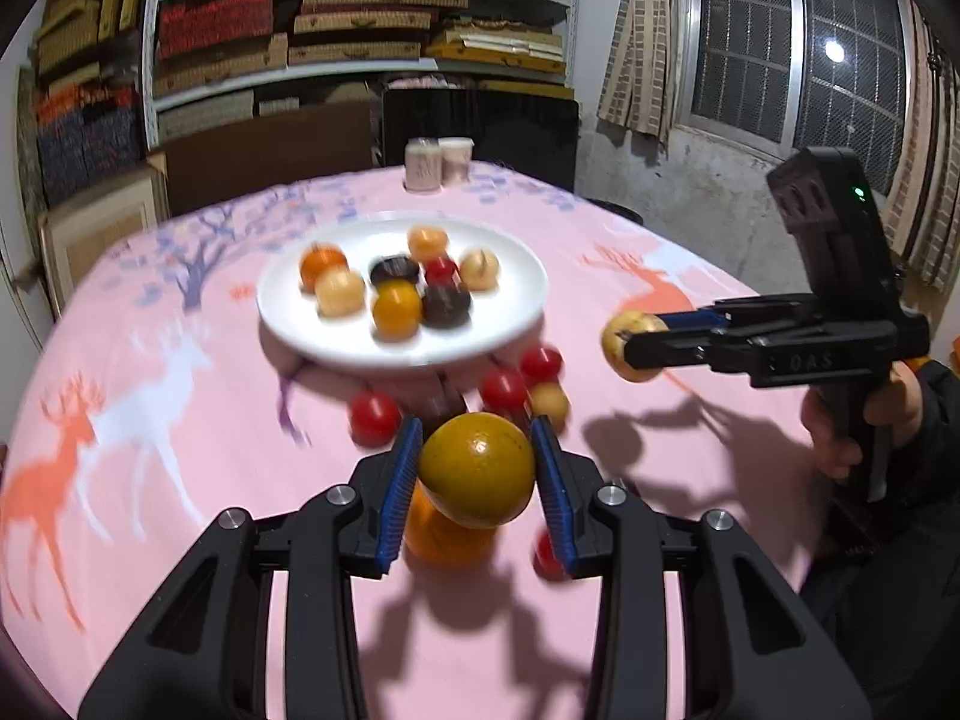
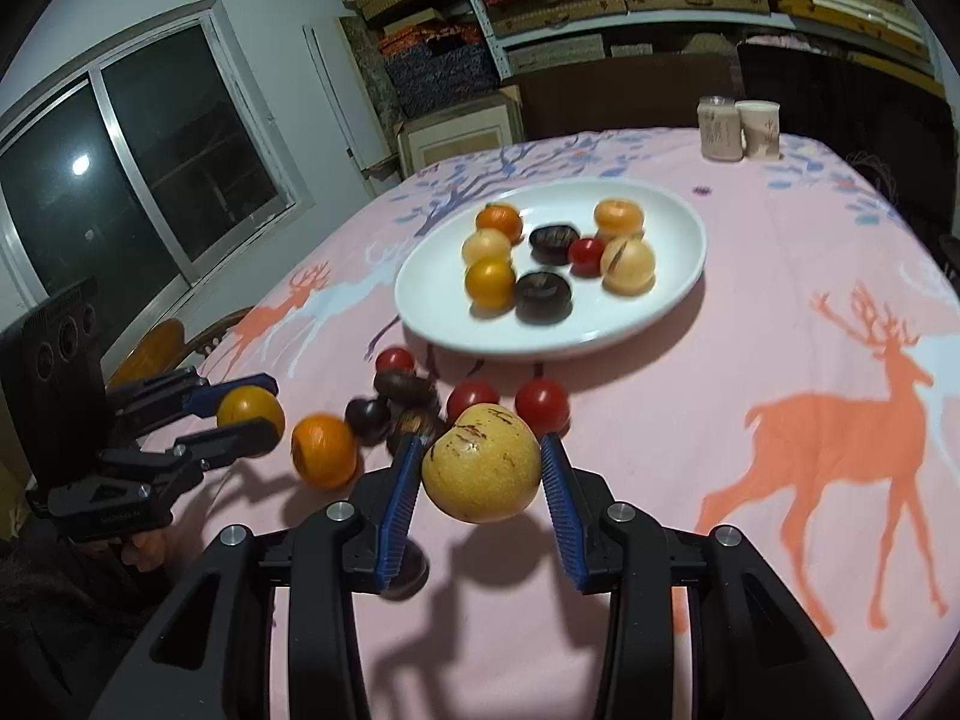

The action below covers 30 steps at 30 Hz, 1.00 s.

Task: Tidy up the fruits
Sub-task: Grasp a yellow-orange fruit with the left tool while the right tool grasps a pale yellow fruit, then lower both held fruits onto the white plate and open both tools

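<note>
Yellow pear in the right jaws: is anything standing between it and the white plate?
Low down, yes: two red tomatoes and dark chestnuts lie on the cloth between the yellow pear and the white plate. The pear looks lifted above them, so nothing visible blocks a carry over. Open plate surface shows on the near right.

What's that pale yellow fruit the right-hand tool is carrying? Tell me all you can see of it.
The yellow fruit is round, pear-like, matte pale yellow with reddish-brown streaks near its top. It is clamped between the blue ribbed pads of the right gripper, lifted above the pink tablecloth, nearer than the white plate.
</note>
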Motion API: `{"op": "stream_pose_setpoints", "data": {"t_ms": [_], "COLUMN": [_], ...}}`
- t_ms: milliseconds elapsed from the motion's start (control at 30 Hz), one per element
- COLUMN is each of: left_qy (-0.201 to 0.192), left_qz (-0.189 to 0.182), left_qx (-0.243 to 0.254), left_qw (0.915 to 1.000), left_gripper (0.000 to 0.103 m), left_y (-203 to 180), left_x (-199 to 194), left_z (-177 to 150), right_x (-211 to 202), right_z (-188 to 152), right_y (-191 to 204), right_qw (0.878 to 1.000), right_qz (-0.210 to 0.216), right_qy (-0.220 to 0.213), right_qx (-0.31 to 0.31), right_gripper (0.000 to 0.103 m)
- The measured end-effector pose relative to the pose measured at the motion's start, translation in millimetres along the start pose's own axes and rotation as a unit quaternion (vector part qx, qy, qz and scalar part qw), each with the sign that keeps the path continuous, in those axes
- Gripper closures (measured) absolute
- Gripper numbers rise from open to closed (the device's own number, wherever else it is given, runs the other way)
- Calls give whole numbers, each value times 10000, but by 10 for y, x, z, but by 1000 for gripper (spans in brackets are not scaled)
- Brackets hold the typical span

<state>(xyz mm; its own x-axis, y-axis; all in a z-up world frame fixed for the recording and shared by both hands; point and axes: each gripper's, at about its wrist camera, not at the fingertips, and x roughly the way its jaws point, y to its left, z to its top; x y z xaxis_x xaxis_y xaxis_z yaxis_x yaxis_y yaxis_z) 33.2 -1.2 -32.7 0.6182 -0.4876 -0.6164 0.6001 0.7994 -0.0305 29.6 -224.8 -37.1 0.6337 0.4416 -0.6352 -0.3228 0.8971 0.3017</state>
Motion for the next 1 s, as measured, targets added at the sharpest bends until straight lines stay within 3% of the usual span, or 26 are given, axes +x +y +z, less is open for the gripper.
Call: {"op": "stream_pose_setpoints", "data": {"t_ms": [167,267,433,700,767,800,833,867,1000], "left_qy": [-5,183,500,780,783,796,795,738,528], "left_qz": [144,290,408,447,443,455,483,528,493], "left_qx": [-41,-161,-330,-298,-355,-391,-445,-497,-644], "left_qw": [9999,9993,9974,9955,9953,9950,9947,9946,9953], "left_gripper": [66,66,66,65,63,57,44,41,40], "left_y": [218,411,649,724,762,782,802,818,860], "left_x": [265,575,995,1365,1377,1383,1387,1365,1198], "left_z": [438,603,686,687,694,694,686,674,690], "right_x": [36,181,589,1052,1093,1095,1094,1070,859], "right_z": [391,587,727,726,725,724,726,730,758], "right_y": [-87,-193,-364,-438,-405,-389,-377,-364,-338], "right_qw": [9995,9992,9994,9970,9961,9959,9958,9960,9968], "right_qz": [-161,-270,-351,-579,-679,-708,-714,-715,-751], "right_qy": [-257,-282,12,505,543,527,515,460,113], "right_qx": [-98,-51,78,-13,-148,-201,-244,-276,-265], "right_gripper": [62,62,62,62,61,61,61,58,54]}}
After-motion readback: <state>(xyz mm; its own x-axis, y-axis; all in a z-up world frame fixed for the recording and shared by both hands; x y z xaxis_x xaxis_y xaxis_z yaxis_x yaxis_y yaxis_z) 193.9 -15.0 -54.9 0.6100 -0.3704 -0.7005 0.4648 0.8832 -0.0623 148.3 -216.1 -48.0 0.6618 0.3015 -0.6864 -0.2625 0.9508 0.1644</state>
